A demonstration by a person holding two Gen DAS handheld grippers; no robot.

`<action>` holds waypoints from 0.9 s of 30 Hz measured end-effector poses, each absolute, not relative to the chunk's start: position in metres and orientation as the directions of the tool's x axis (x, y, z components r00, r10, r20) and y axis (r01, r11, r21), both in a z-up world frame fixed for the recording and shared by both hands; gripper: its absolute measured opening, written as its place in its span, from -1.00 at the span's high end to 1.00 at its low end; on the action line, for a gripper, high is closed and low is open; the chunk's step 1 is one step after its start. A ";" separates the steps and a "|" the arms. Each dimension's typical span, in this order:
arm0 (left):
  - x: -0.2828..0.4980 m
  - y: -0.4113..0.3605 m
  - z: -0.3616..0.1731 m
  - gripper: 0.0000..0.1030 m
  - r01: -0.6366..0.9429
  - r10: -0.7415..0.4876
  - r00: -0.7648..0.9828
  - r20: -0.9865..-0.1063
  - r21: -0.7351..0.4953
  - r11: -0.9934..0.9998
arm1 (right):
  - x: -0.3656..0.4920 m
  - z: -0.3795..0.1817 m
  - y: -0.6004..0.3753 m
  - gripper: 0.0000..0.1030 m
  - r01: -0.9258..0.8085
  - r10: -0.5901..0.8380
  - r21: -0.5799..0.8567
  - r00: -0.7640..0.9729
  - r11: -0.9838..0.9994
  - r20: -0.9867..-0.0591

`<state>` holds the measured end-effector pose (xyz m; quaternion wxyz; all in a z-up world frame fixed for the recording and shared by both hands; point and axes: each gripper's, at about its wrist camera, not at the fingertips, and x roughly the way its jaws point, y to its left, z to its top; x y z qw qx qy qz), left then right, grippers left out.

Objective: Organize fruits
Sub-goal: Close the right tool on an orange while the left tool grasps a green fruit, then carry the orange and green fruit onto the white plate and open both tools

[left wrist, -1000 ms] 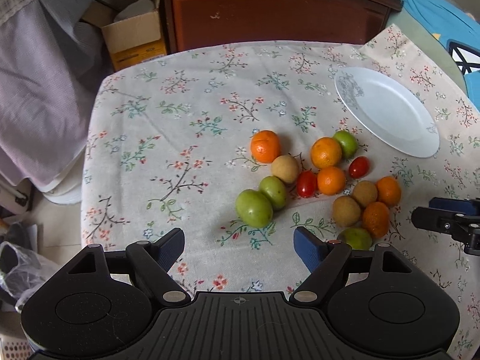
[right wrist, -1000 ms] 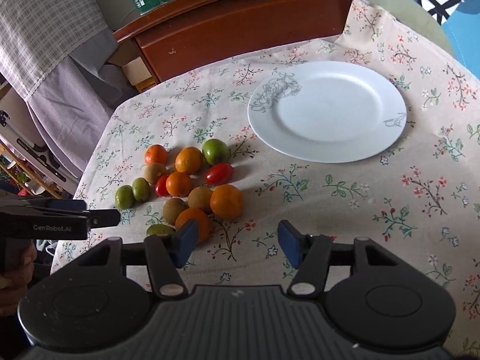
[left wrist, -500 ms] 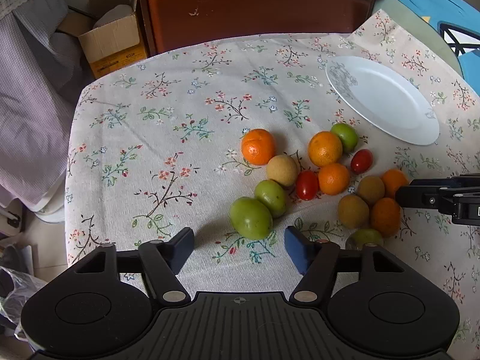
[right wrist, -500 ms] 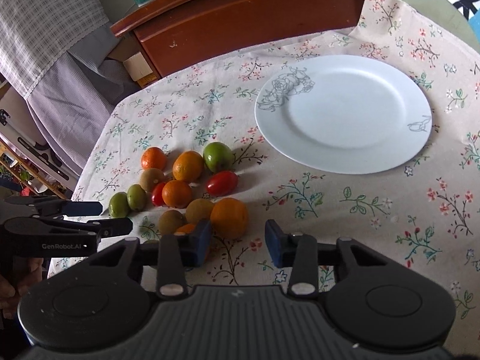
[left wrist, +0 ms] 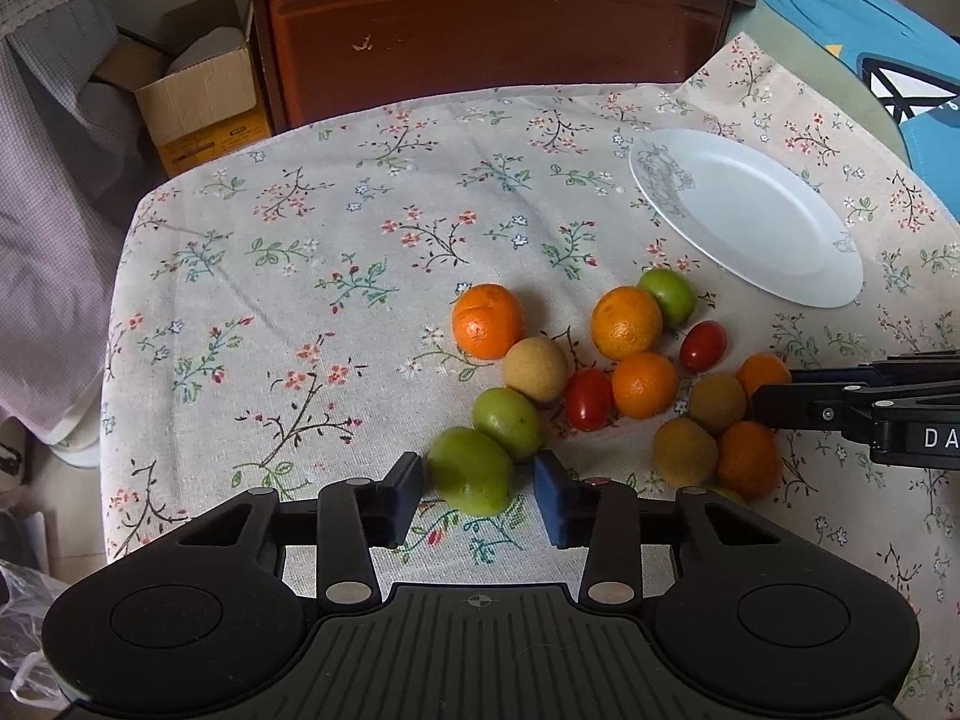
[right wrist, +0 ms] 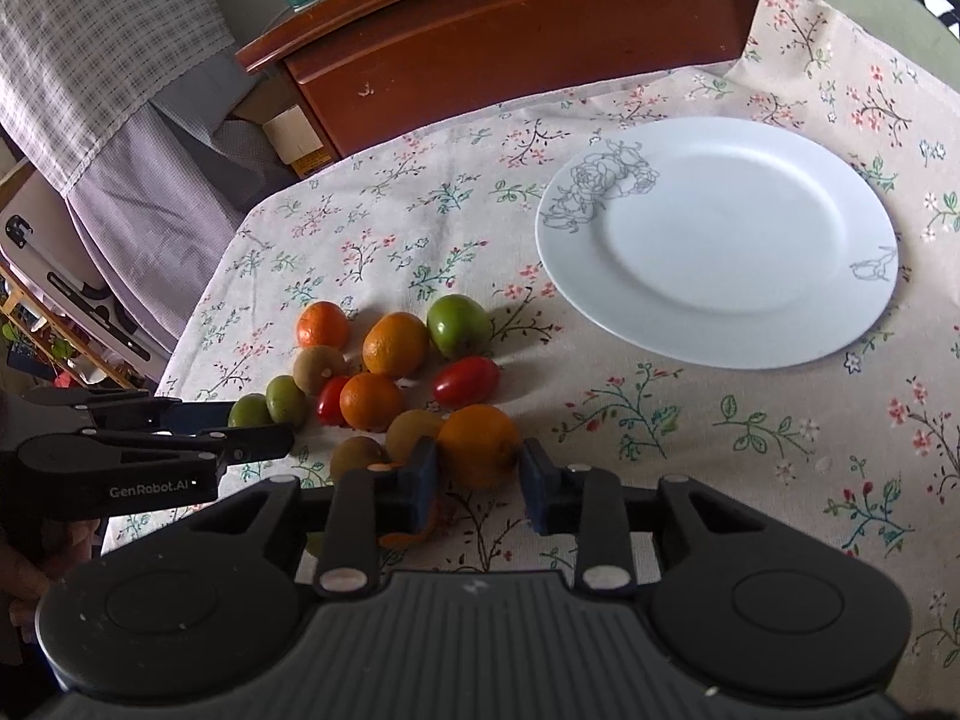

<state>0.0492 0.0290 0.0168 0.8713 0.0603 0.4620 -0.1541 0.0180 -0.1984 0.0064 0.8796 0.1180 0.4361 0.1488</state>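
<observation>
Several small fruits lie bunched on the floral tablecloth (left wrist: 300,276): oranges, red tomatoes, brown and green ones. My left gripper (left wrist: 478,498) has its jaws closing around the nearest green fruit (left wrist: 471,477). The left pad touches it and a narrow gap shows at the right pad. In the right wrist view my right gripper (right wrist: 478,483) is closing on an orange (right wrist: 477,447) at the near edge of the bunch, and both pads meet its sides. The white plate (right wrist: 720,240) sits bare beyond the fruit to the right.
A dark wooden cabinet (left wrist: 480,30) stands behind the table, with a cardboard box (left wrist: 198,102) and hanging cloth (left wrist: 48,240) to its left. The table edge drops off at the left. A hand (right wrist: 24,570) holds the left gripper.
Both grippers narrowed their jaws. The left one edged forward until the green fruit sat between its fingers. The right one moved in until the orange sat between its pads.
</observation>
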 end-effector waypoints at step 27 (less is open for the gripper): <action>0.037 0.008 0.050 0.46 0.340 -0.266 0.601 -0.754 -0.060 0.938 | 0.017 0.021 -0.208 0.44 -0.142 0.389 0.390 0.619 0.910 -0.682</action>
